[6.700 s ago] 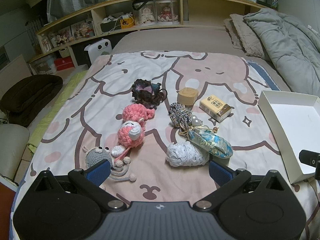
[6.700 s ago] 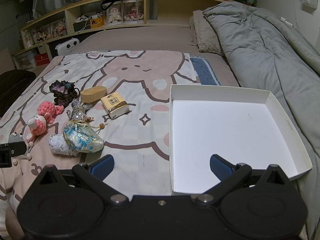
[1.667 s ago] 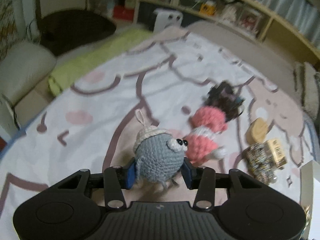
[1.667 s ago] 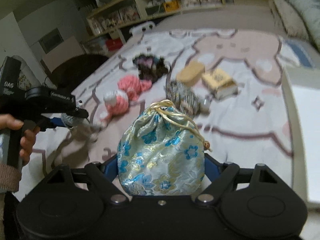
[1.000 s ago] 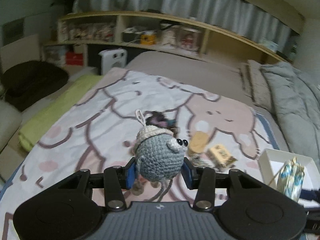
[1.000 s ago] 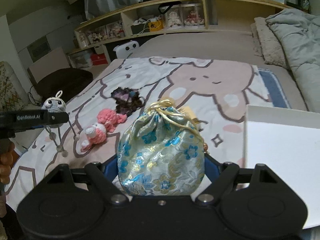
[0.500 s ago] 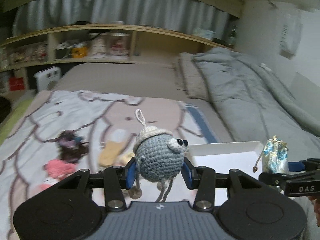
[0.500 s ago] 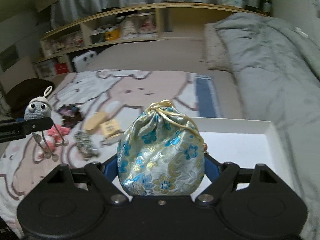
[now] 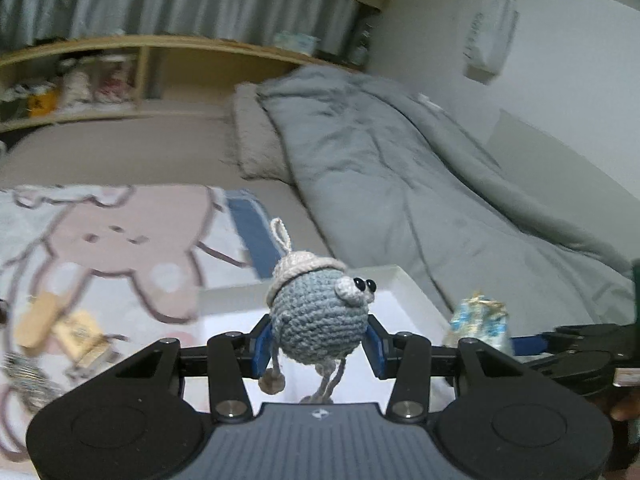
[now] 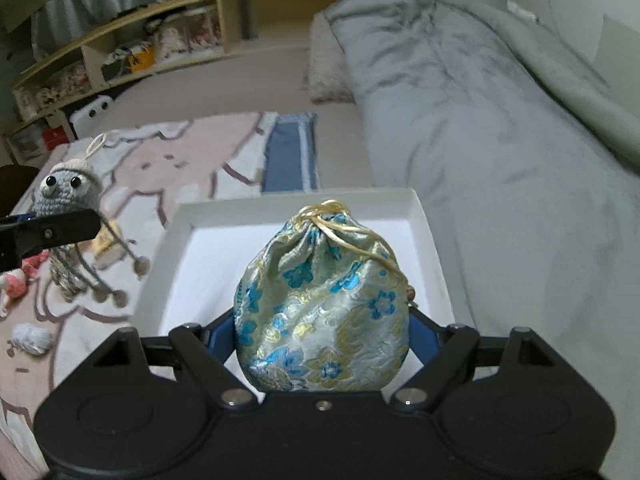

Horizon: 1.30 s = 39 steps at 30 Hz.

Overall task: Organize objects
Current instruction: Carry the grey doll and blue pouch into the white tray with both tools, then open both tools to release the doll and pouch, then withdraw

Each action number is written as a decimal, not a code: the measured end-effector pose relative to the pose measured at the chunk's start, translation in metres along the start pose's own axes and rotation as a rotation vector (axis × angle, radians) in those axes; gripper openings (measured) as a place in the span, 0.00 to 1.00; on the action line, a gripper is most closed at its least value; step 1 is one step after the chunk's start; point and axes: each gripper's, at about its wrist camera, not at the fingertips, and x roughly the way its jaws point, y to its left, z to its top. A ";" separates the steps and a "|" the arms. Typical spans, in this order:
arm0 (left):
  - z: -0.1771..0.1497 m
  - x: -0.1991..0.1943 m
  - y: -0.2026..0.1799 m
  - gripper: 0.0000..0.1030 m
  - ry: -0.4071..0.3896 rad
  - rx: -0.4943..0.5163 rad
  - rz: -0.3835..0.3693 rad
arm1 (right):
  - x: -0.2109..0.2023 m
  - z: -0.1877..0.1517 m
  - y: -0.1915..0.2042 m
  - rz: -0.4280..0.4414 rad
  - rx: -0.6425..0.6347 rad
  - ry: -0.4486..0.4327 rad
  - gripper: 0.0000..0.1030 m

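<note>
My left gripper [image 9: 318, 346] is shut on a grey crocheted doll [image 9: 318, 320] with a cream cap, googly eyes and dangling legs. It hangs in the air near the left edge of the white box [image 9: 416, 292]. My right gripper [image 10: 322, 338] is shut on a blue and gold brocade drawstring pouch [image 10: 322, 308], held above the white box [image 10: 192, 222]. In the right wrist view the doll [image 10: 66, 192] and the left gripper's fingers [image 10: 52, 230] show at far left. The pouch [image 9: 478, 322] also shows at the right of the left wrist view.
A rumpled grey duvet [image 10: 500, 120] and a pillow [image 10: 324, 60] lie beyond and right of the box. A wooden case [image 9: 40, 312], a small yellow box [image 9: 80, 330], a pink crocheted toy [image 10: 12, 280] and a white yarn bundle [image 10: 30, 338] lie on the cartoon-print blanket [image 10: 180, 152]. Shelves [image 10: 120, 52] line the headboard.
Both grippers have swung right, from over the scattered toys to the white box, each keeping its hold. The box now fills the right wrist view below the pouch.
</note>
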 end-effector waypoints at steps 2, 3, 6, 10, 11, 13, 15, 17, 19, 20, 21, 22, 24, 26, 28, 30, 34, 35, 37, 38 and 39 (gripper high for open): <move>-0.009 0.014 -0.009 0.46 0.029 -0.002 -0.023 | 0.012 -0.005 -0.008 -0.010 -0.004 0.034 0.82; -0.014 0.019 -0.012 0.46 0.046 0.000 -0.030 | 0.019 -0.008 -0.010 -0.018 -0.013 0.052 0.82; -0.028 0.038 -0.021 0.46 0.098 0.007 -0.052 | 0.040 -0.015 -0.017 -0.023 -0.031 0.114 0.82; -0.040 0.059 -0.028 0.46 0.144 0.010 -0.074 | 0.061 -0.021 -0.031 -0.028 -0.030 0.162 0.82; -0.043 0.063 -0.031 0.46 0.153 0.006 -0.083 | 0.064 -0.022 -0.033 -0.028 -0.029 0.169 0.83; -0.046 0.070 -0.035 0.46 0.170 -0.007 -0.098 | 0.067 -0.023 -0.038 -0.017 -0.021 0.174 0.83; -0.050 0.078 -0.039 0.46 0.186 -0.017 -0.110 | 0.069 -0.023 -0.042 0.010 -0.023 0.178 0.83; -0.053 0.084 -0.043 0.46 0.198 -0.020 -0.112 | 0.068 -0.027 -0.043 0.024 -0.041 0.183 0.85; -0.057 0.091 -0.045 0.46 0.213 -0.025 -0.113 | 0.065 -0.030 -0.044 0.001 -0.061 0.169 0.90; -0.059 0.094 -0.046 0.46 0.222 -0.029 -0.114 | 0.064 -0.031 -0.045 -0.003 -0.066 0.167 0.90; -0.061 0.096 -0.047 0.46 0.233 -0.035 -0.118 | 0.063 -0.032 -0.047 0.002 -0.063 0.168 0.90; -0.063 0.098 -0.048 0.46 0.243 -0.040 -0.123 | 0.059 -0.034 -0.051 0.009 -0.052 0.165 0.90; -0.067 0.101 -0.050 0.46 0.258 -0.042 -0.126 | 0.055 -0.034 -0.057 0.028 -0.023 0.156 0.89; -0.069 0.103 -0.052 0.46 0.266 -0.031 -0.118 | 0.051 -0.033 -0.060 0.030 0.000 0.153 0.87; -0.072 0.106 -0.054 0.47 0.272 -0.009 -0.090 | 0.047 -0.033 -0.062 0.038 0.017 0.149 0.86; -0.075 0.107 -0.053 0.53 0.278 0.005 -0.058 | 0.045 -0.033 -0.063 0.032 0.024 0.146 0.86; -0.077 0.103 -0.050 0.75 0.301 0.028 -0.045 | 0.043 -0.033 -0.064 0.033 0.040 0.143 0.86; -0.078 0.101 -0.050 0.75 0.305 0.045 -0.040 | 0.042 -0.033 -0.064 0.035 0.049 0.142 0.86; -0.079 0.098 -0.049 0.75 0.315 0.062 -0.027 | 0.041 -0.033 -0.065 0.037 0.059 0.141 0.86; -0.080 0.097 -0.048 0.75 0.319 0.063 -0.025 | 0.041 -0.033 -0.065 0.036 0.062 0.139 0.86; -0.080 0.095 -0.047 0.75 0.323 0.063 -0.024 | 0.040 -0.033 -0.065 0.035 0.065 0.138 0.86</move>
